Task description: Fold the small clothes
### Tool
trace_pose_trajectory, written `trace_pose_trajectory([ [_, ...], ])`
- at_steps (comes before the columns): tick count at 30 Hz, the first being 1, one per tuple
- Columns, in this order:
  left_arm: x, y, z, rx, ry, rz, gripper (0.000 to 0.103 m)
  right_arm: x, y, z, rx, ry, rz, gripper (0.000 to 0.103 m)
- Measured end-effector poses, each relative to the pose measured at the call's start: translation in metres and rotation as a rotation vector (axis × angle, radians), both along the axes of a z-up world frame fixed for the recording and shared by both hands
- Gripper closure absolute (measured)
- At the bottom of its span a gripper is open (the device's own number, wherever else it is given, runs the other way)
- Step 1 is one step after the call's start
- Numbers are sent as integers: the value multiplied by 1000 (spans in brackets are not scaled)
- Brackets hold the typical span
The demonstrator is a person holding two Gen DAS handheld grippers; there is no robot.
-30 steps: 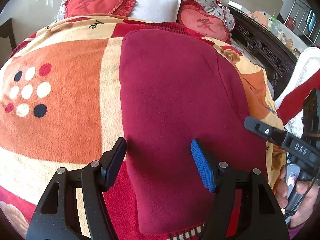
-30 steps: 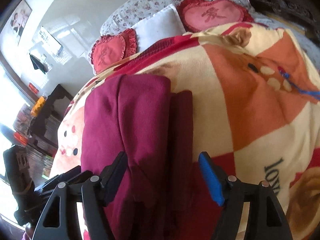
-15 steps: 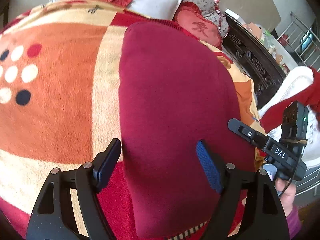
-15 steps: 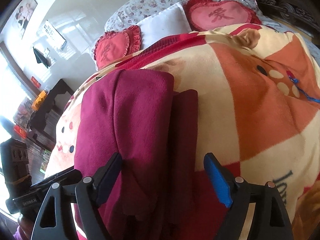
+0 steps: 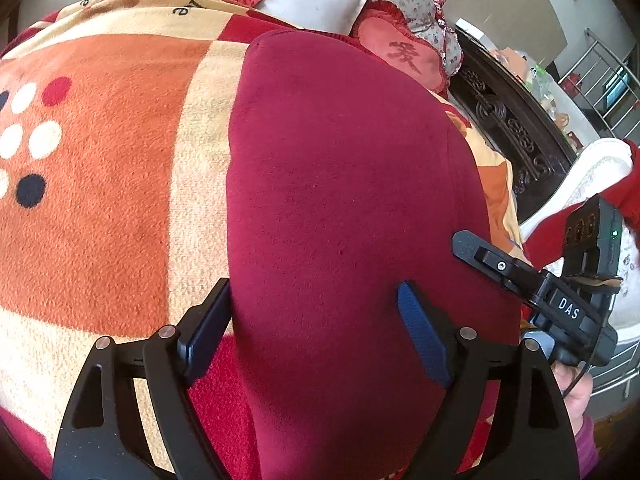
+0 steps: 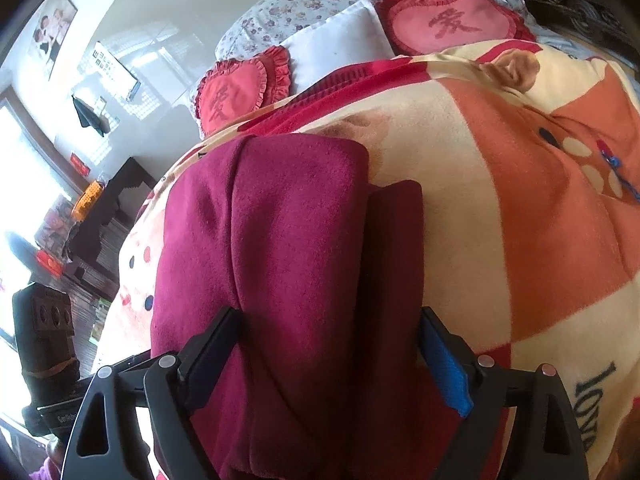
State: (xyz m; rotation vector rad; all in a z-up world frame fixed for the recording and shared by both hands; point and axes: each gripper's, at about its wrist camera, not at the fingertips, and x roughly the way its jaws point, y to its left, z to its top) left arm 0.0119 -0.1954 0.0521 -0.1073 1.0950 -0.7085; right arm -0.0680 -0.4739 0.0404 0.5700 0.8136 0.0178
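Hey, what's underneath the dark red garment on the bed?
The garment lies on an orange, cream and red blanket. A darker folded layer shows beside its edge. What lies directly beneath the cloth is covered.

I see a bed covered by a fleece blanket (image 5: 120,184) in orange, cream and red blocks with dots and lettering. A folded dark red garment (image 5: 344,200) lies flat on the blanket, near its middle. At the head end, 2 red heart-shaped cushions (image 6: 448,24) flank a white pillow (image 6: 340,40), with a floral pillow (image 6: 288,4) behind them. A dark carved bed frame (image 5: 508,120) runs along 1 side edge.
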Motion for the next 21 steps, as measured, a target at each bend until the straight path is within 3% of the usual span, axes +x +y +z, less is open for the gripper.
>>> trace_pose_trajectory([
  [6,-2,-5,3,27,-21,-4,20,-19,-6,31,-102,-82,-116,16],
  [8,-3,-7,4,41,-34,-1,20,-18,-8,41,-97,-113,-119,16],
  [11,-3,-10,4,51,-41,0,20,3,-4,50,-124,-90,-92,17],
  [15,0,-12,4,62,-41,-8,20,45,7,52,-217,-27,-31,47],
  [17,2,-13,5,62,-42,-14,20,63,8,47,-213,5,-7,55],
  [21,6,-13,5,50,-44,-22,19,70,7,49,-287,2,4,82],
])
